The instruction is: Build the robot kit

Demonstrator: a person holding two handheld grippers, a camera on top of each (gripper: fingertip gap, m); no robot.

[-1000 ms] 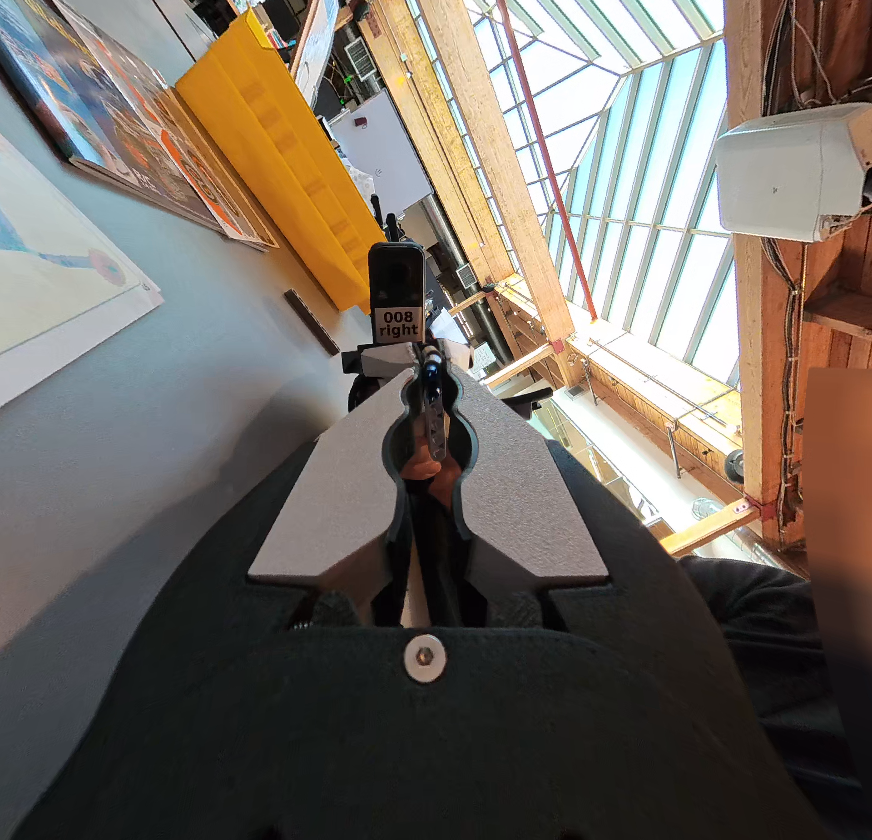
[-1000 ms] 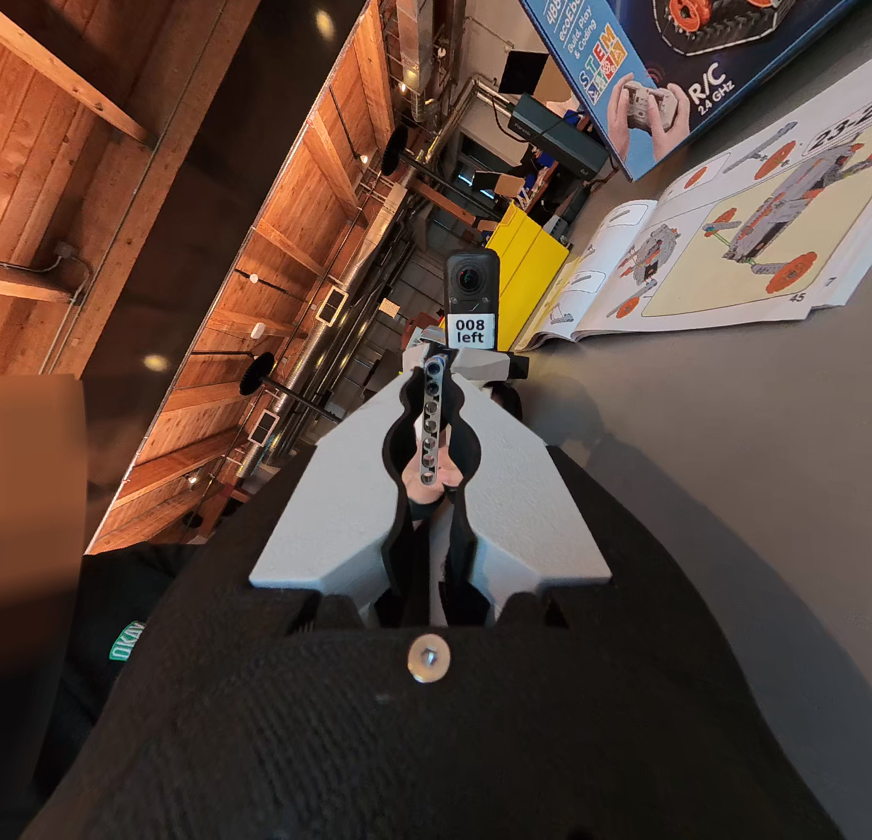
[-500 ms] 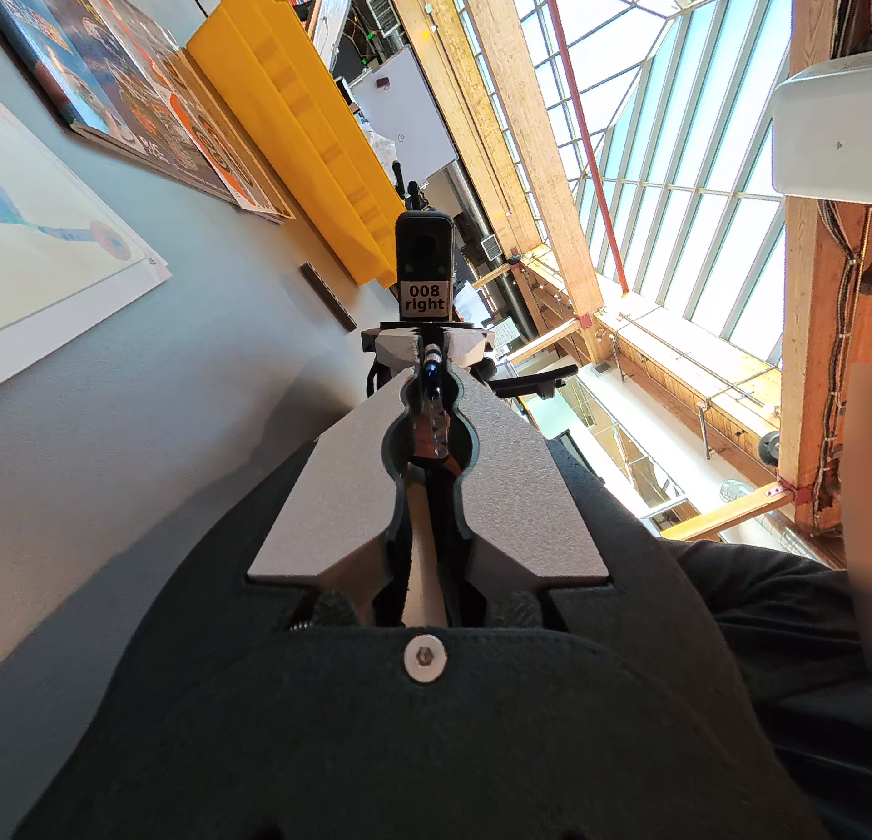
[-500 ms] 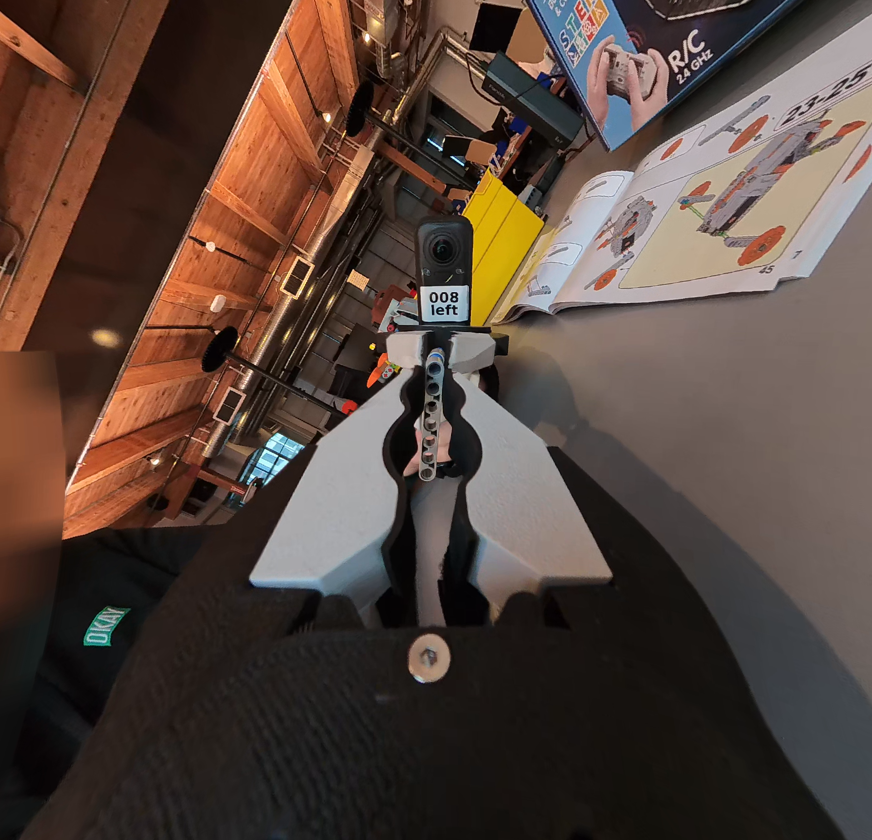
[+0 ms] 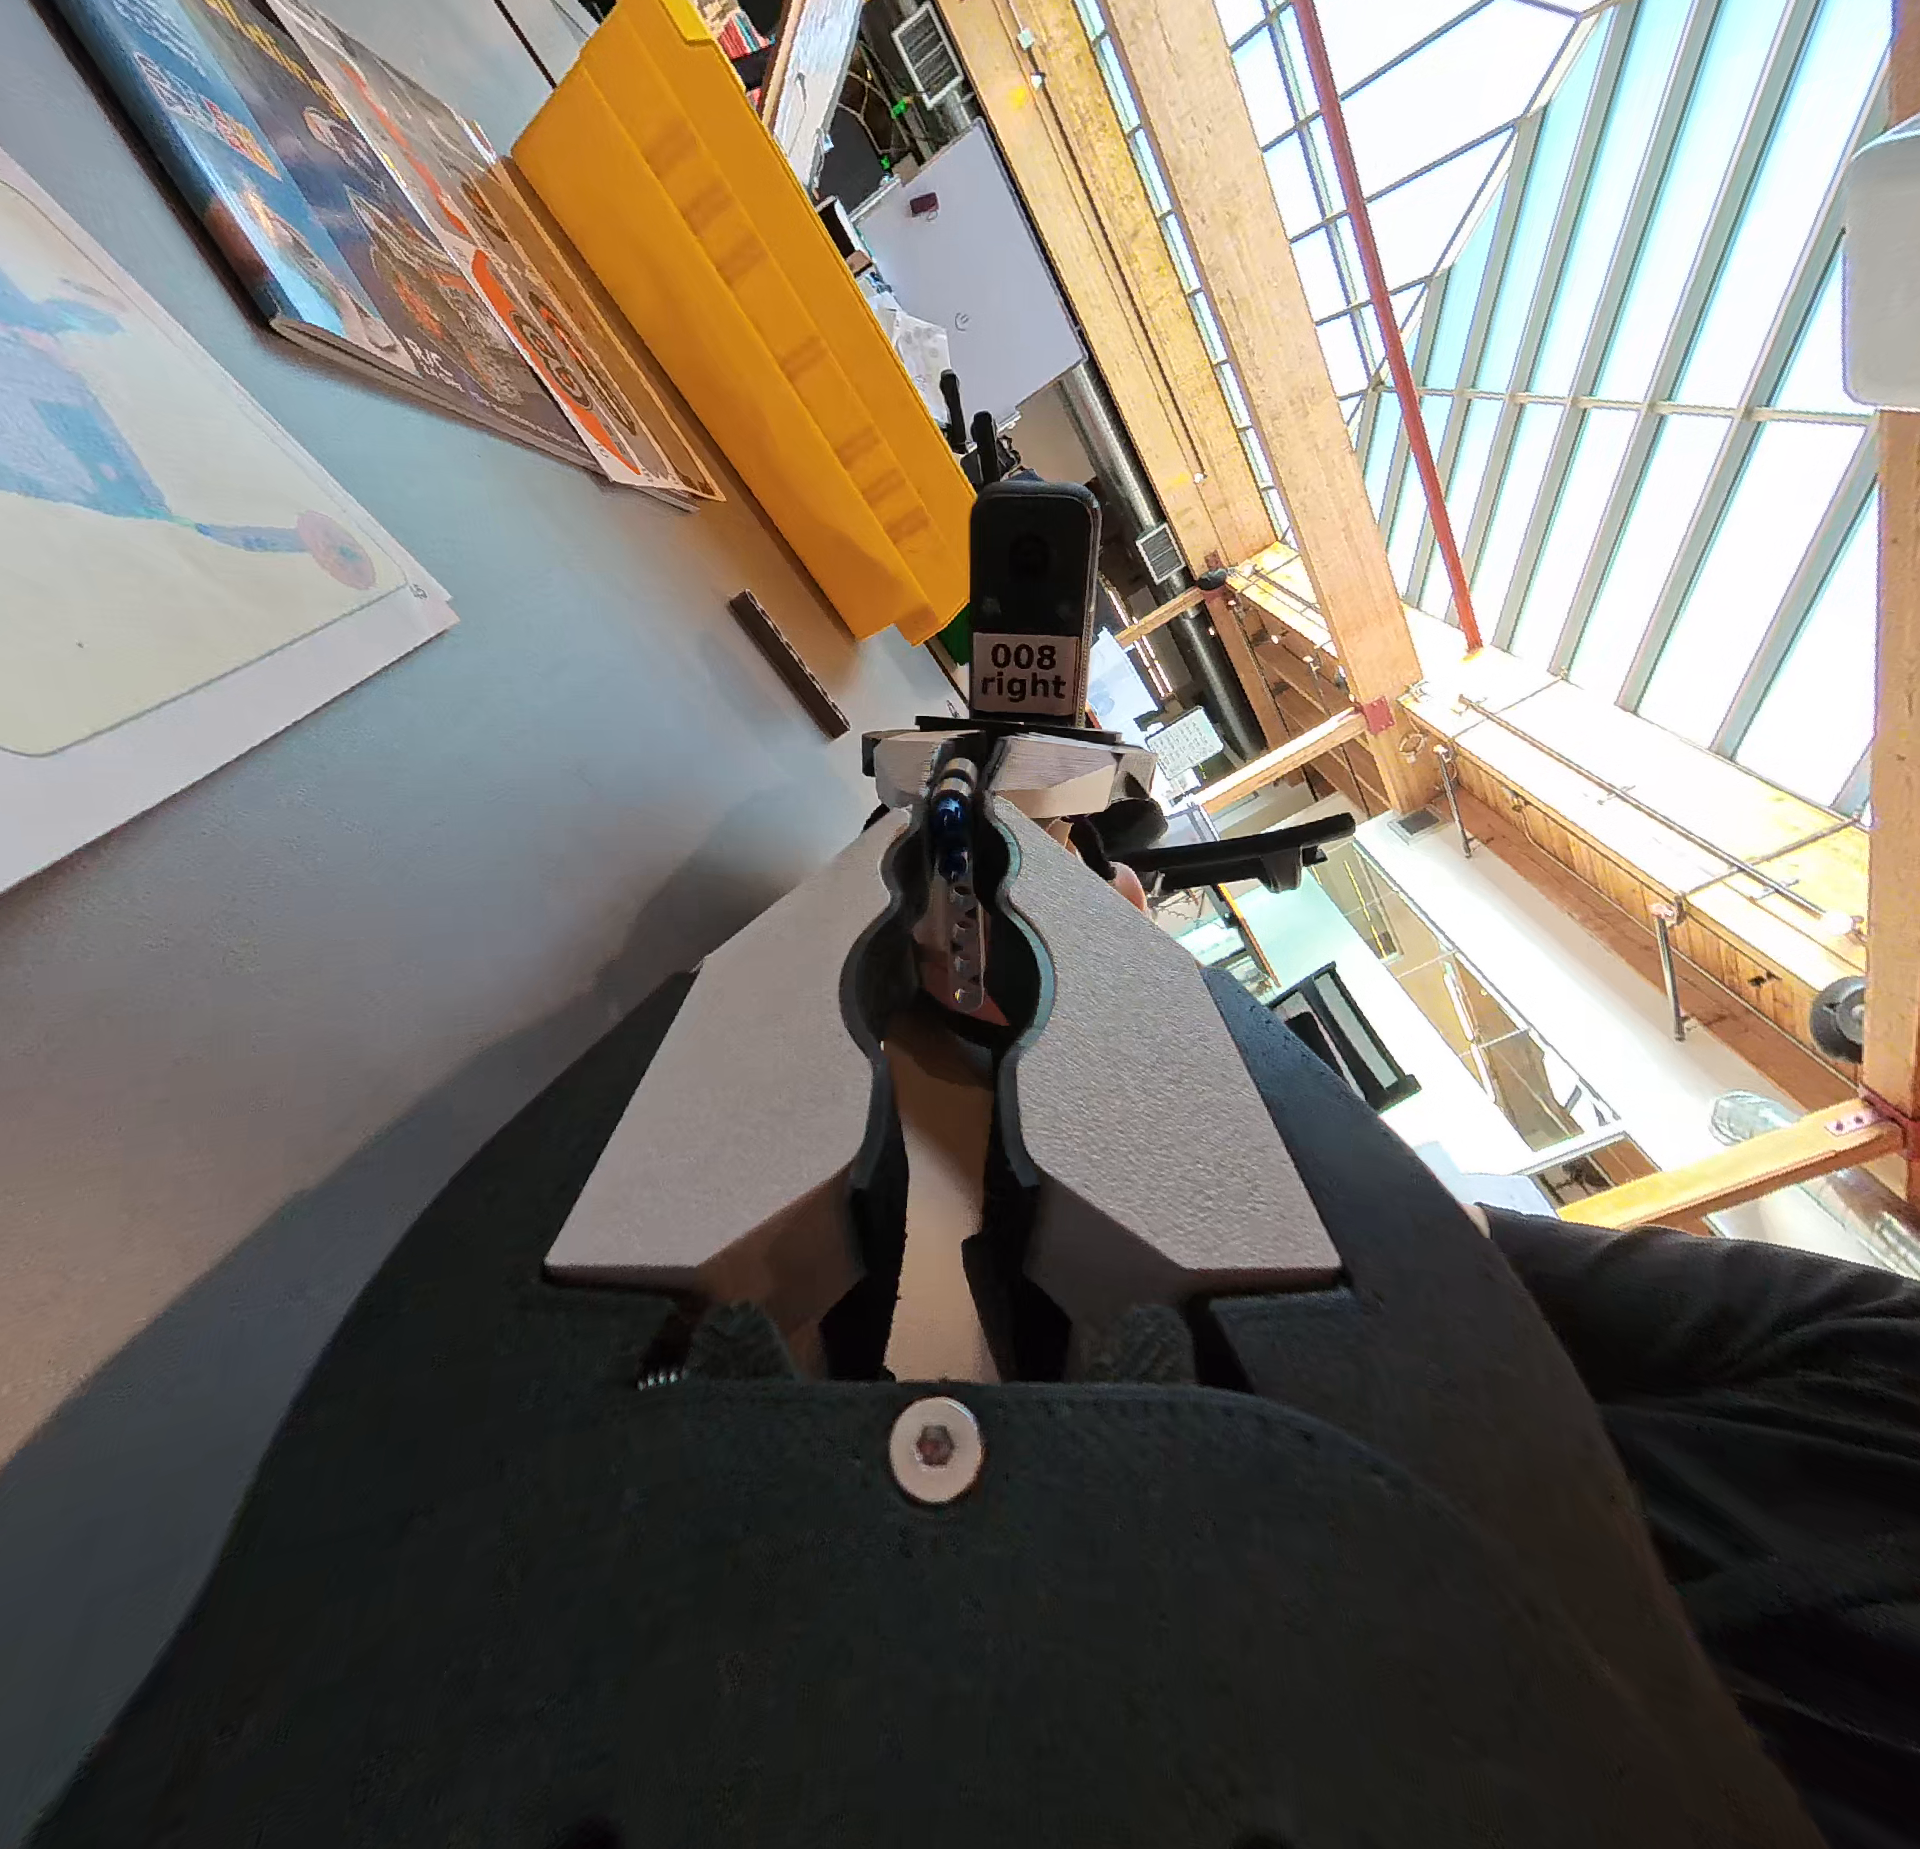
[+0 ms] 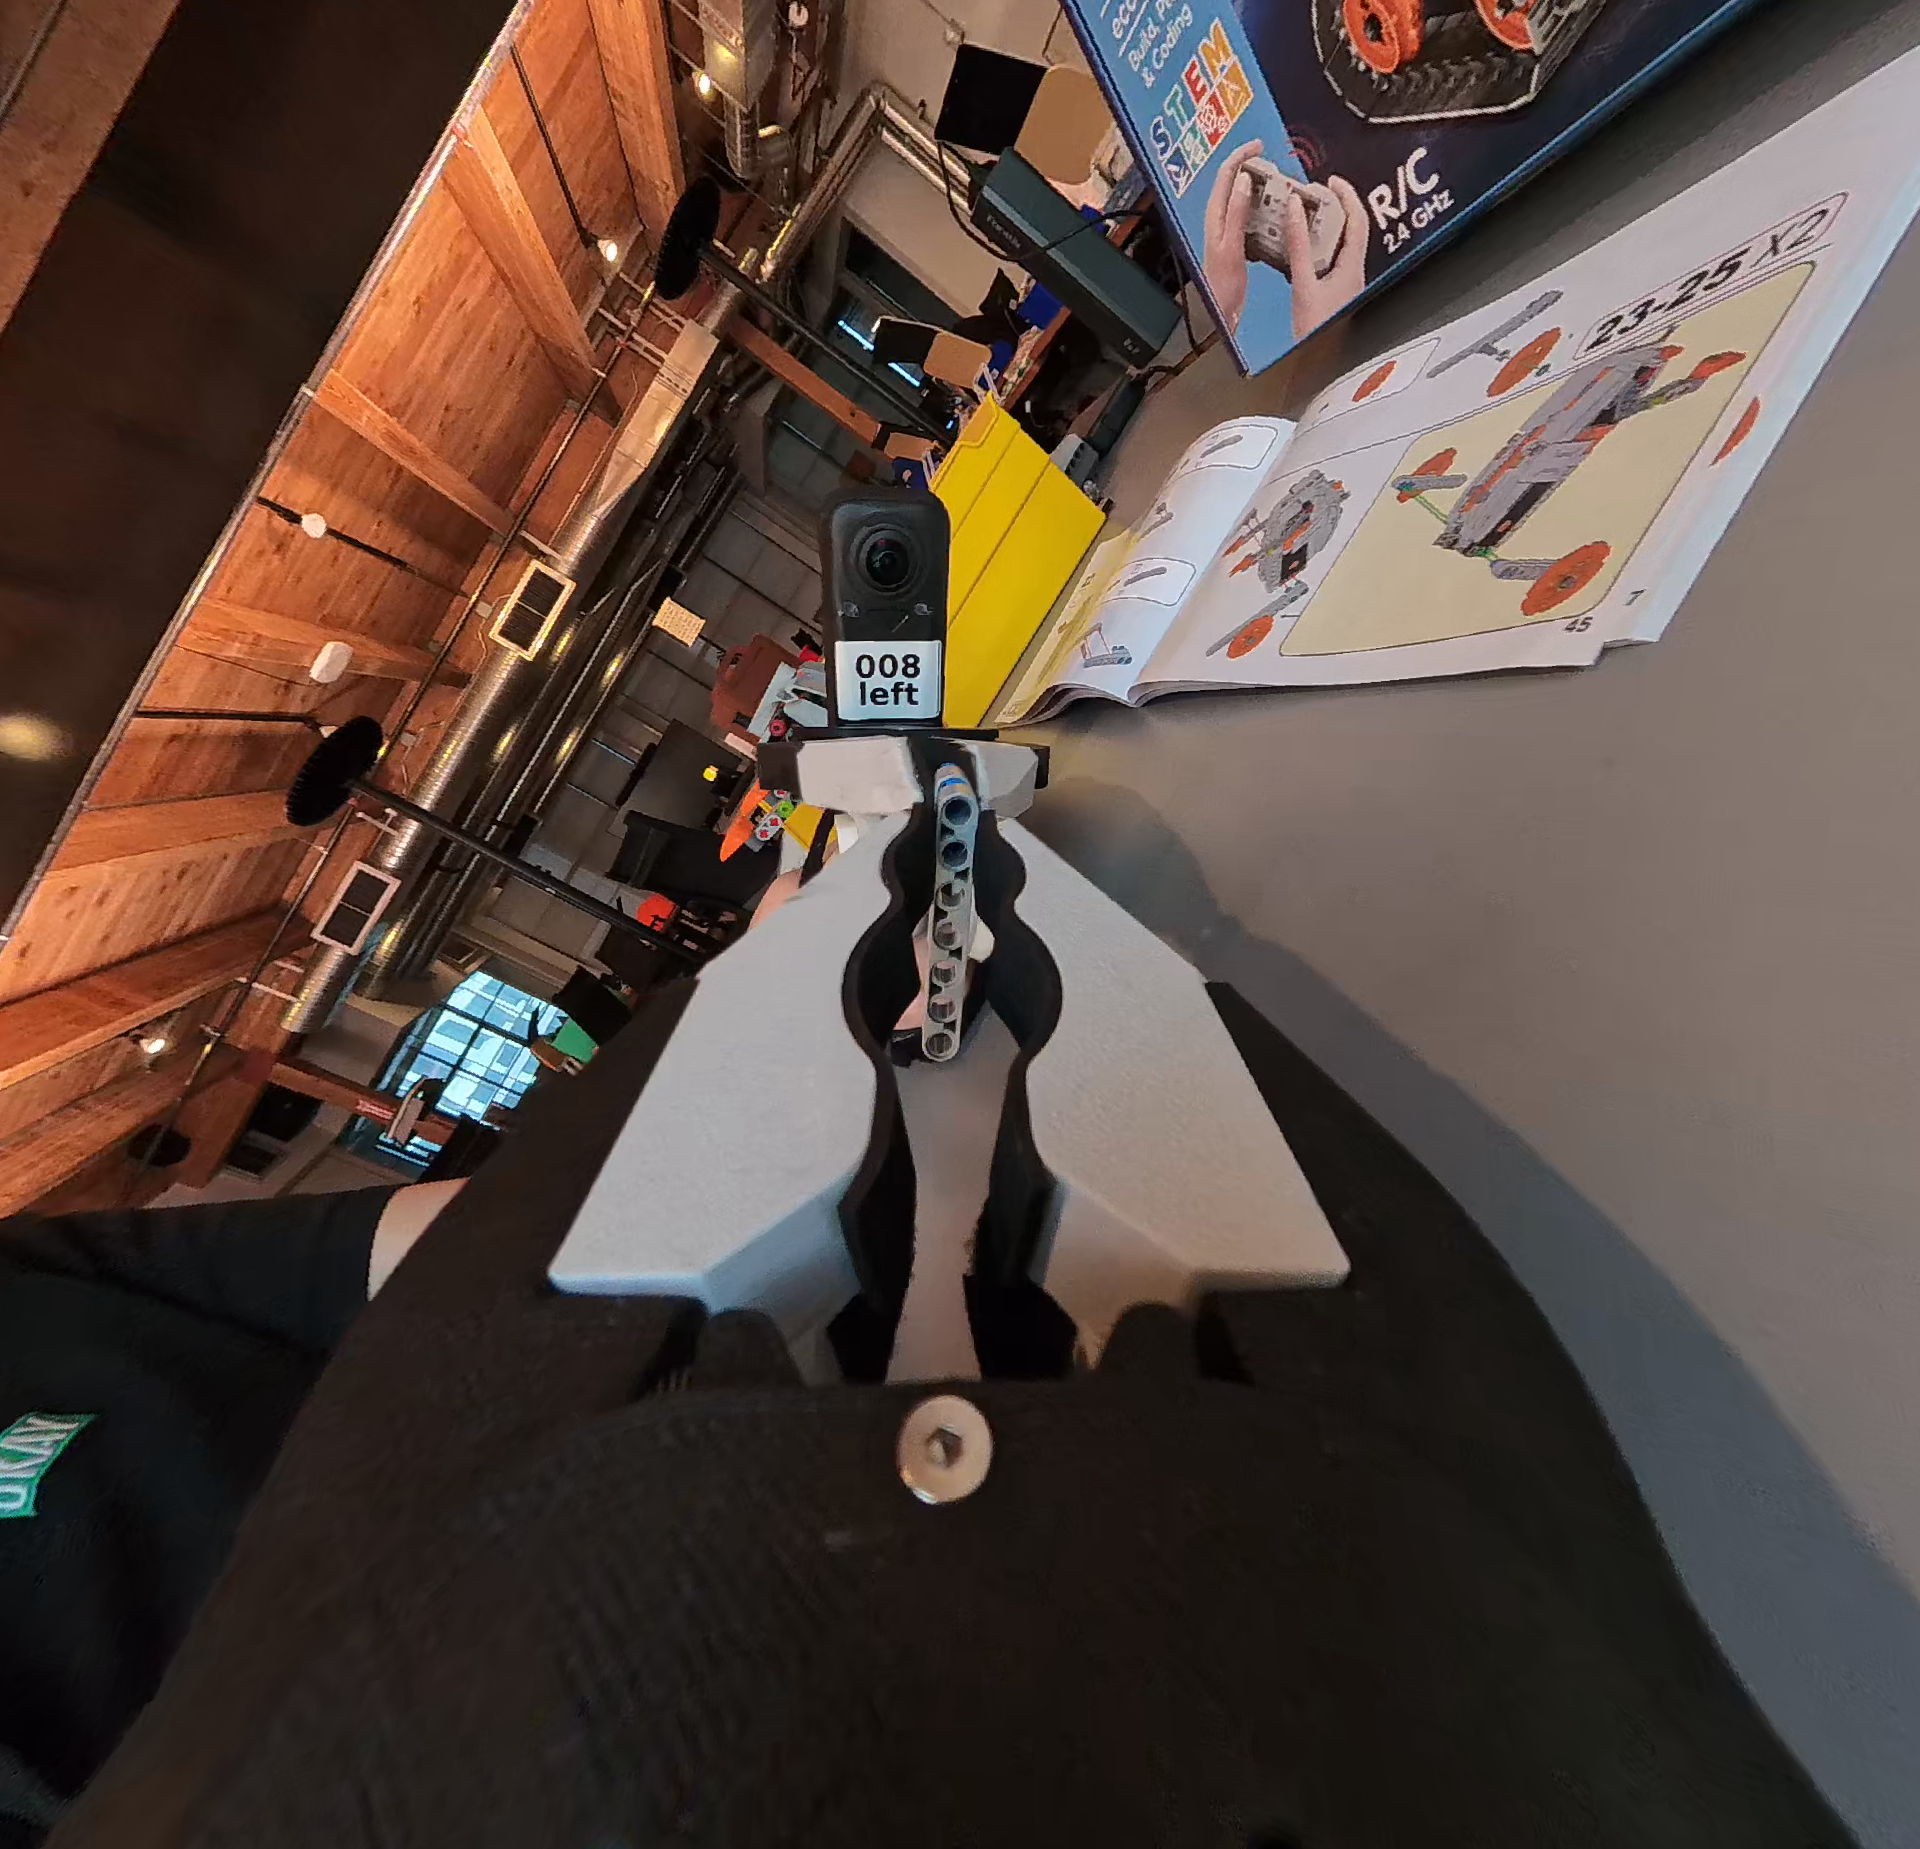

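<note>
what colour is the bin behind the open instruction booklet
Yellow. The bin shows best in the left wrist view; it also appears beyond the booklet in the right wrist view.

Two wrist views, tilted sideways, face to face up close above one grey table (image 5: 436,864).

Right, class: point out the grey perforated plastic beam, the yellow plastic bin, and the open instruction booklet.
grey perforated plastic beam (image 6: 951,926), right wrist view, middle of its holed face.
yellow plastic bin (image 5: 769,313), left wrist view, its long side wall.
open instruction booklet (image 6: 1455,511), right wrist view, right-hand page.
</note>
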